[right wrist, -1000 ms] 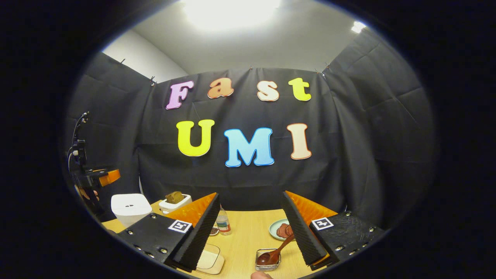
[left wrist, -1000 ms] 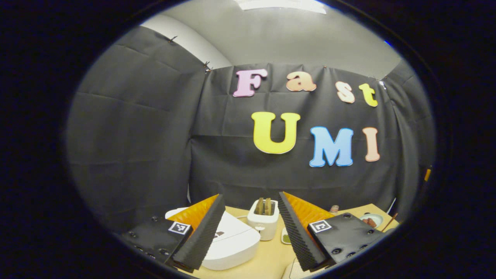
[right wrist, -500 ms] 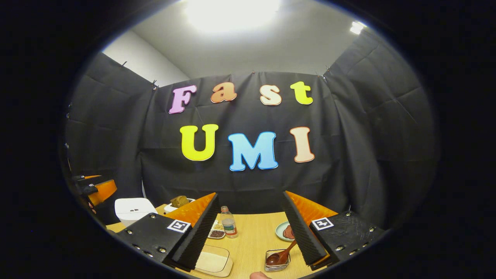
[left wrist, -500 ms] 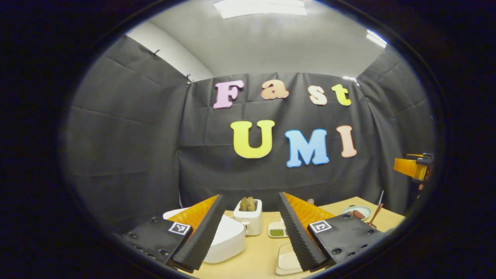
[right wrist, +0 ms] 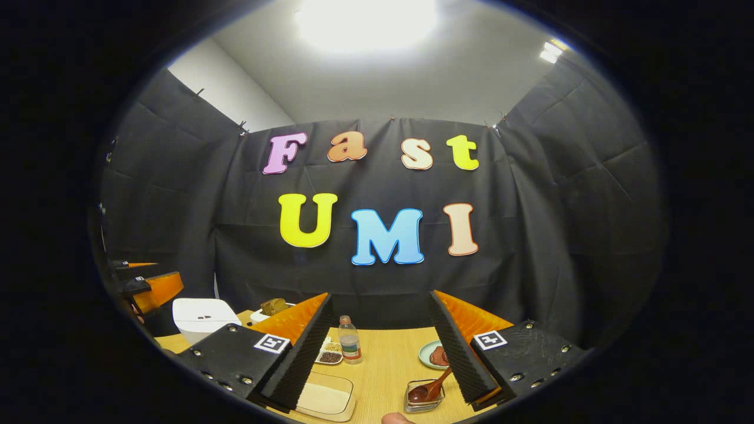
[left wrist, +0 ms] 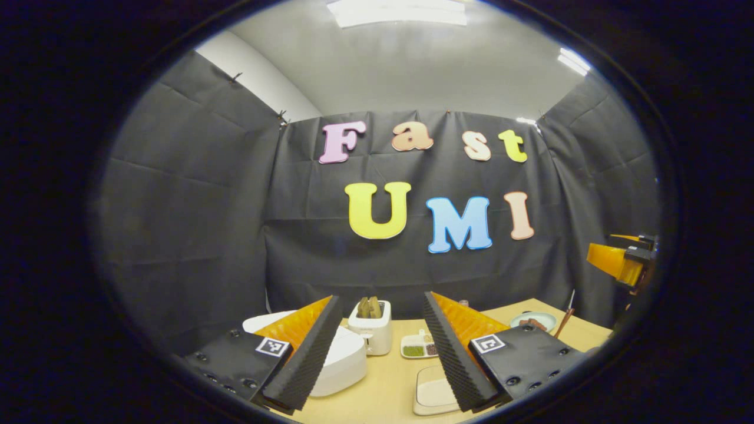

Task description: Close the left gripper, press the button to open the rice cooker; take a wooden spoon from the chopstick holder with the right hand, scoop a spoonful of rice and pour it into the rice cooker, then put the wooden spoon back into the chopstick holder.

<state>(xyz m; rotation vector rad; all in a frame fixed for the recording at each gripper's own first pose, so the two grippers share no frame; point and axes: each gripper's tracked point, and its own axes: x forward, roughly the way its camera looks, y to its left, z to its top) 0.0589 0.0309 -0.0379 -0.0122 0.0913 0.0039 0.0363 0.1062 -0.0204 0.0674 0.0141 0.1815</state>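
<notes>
The rice cooker [left wrist: 344, 362], white and with its lid down, is being shown at the lower left of the left gripper view, partly hidden behind the left gripper's near finger; in the right gripper view it [right wrist: 203, 316] is being seen at the left edge, on the wooden table [right wrist: 383, 365]. The wooden spoon [right wrist: 433, 390] is being kept in the chopstick holder [right wrist: 423, 396], a small clear box at the bottom centre of the right gripper view, its handle leaning up to the right. The shallow tray of rice [right wrist: 325, 398] is being shown low in the frame, left of the holder.

The left gripper [left wrist: 383, 347] is being held released above the table, its fingers spread wide with nothing between them. The right gripper [right wrist: 383, 347] is likewise being held released and empty, the holder lying just inside its right finger.

Farther back, a toaster [left wrist: 370, 327] with bread, a divided dish [left wrist: 419, 348], a bottle [right wrist: 350, 348] and a plate [right wrist: 435, 355] are being shown on the table.
</notes>
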